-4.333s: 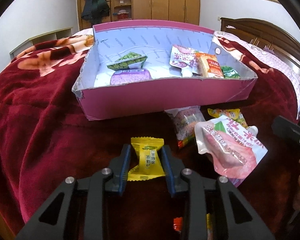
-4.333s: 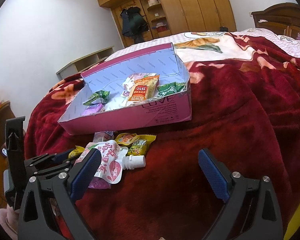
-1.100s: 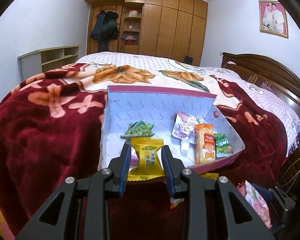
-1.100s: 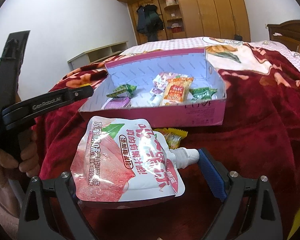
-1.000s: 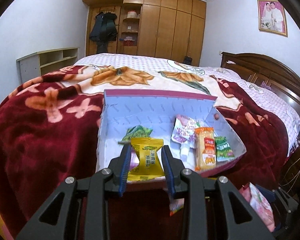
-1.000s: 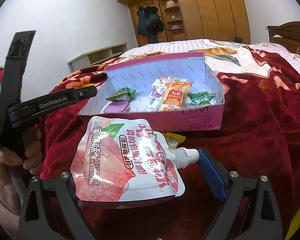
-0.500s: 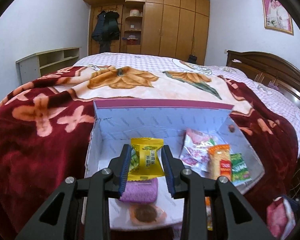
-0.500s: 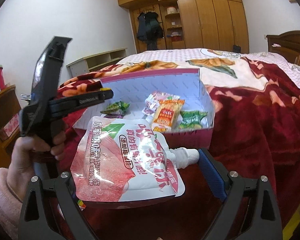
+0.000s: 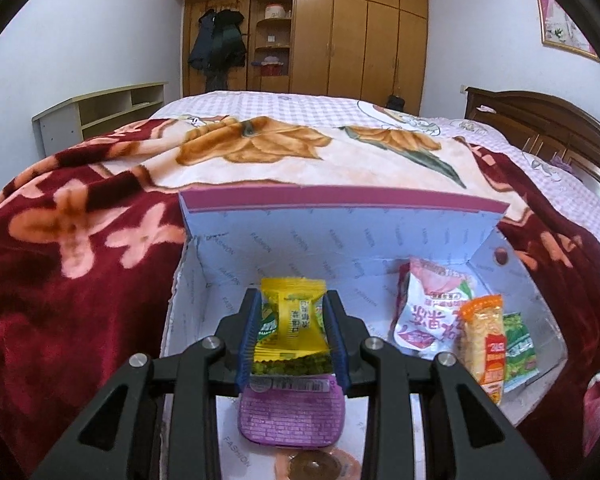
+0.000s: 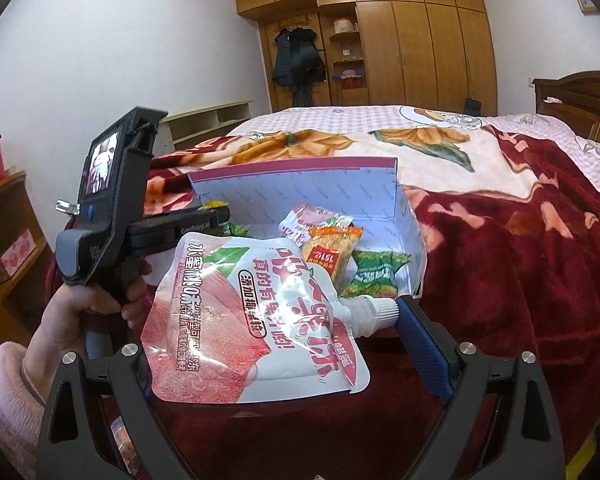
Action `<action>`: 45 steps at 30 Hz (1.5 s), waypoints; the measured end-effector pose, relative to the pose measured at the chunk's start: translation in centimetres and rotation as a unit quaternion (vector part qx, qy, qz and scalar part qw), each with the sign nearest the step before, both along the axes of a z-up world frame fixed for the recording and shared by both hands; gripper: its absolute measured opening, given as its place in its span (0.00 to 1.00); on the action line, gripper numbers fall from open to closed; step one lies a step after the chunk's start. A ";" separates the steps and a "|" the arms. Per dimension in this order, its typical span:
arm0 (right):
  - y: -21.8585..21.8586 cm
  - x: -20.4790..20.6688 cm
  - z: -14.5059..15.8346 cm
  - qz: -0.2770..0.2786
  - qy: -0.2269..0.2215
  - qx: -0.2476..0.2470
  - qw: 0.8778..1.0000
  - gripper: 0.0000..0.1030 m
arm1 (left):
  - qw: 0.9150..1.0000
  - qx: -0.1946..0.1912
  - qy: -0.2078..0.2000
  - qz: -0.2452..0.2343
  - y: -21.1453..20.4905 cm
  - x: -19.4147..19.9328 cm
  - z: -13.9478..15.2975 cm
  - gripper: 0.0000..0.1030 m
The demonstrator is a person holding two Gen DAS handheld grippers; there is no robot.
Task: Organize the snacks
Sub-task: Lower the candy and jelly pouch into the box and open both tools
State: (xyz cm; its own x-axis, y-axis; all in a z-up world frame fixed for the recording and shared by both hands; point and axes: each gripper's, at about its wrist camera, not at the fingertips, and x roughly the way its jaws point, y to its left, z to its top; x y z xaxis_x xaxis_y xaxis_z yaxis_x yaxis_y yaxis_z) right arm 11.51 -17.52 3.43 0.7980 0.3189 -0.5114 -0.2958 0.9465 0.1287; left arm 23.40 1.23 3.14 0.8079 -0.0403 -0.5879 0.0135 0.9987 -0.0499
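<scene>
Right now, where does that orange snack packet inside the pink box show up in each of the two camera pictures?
Left wrist view: the orange packet lies lower right, between the white pouch and the green packet.
Right wrist view: the orange packet sits at centre, behind the held peach pouch.
Shared landmark: the pink box's back wall.

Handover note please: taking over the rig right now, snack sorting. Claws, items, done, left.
Left claw: shut on the yellow candy, over the pink box, not yet released.
Right claw: shut on the peach jelly pouch, in front of the box, outside it.
In the box: a second pouch, orange packet, green packet, green pea bag, purple pack, round snack.
Left: drop the candy, then the pouch.
</scene>
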 end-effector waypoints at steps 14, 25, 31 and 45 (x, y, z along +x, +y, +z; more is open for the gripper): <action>0.0 3.1 0.4 -0.005 0.009 -0.001 1.000 0.93 | 1.000 -0.003 0.020 0.018 0.8 0.6 -1.8 0.62; 0.4 7.8 0.5 -0.018 0.019 -0.021 0.999 0.93 | 1.000 0.014 0.013 0.023 0.3 0.4 -2.3 0.63; 0.9 10.2 -0.2 -0.027 0.036 -0.042 0.998 0.94 | 0.999 0.021 0.011 0.021 0.0 0.4 -2.4 0.66; 1.3 12.4 -1.3 -0.035 0.045 -0.058 0.997 1.00 | 1.000 0.020 0.009 0.017 -0.1 0.4 -2.4 0.68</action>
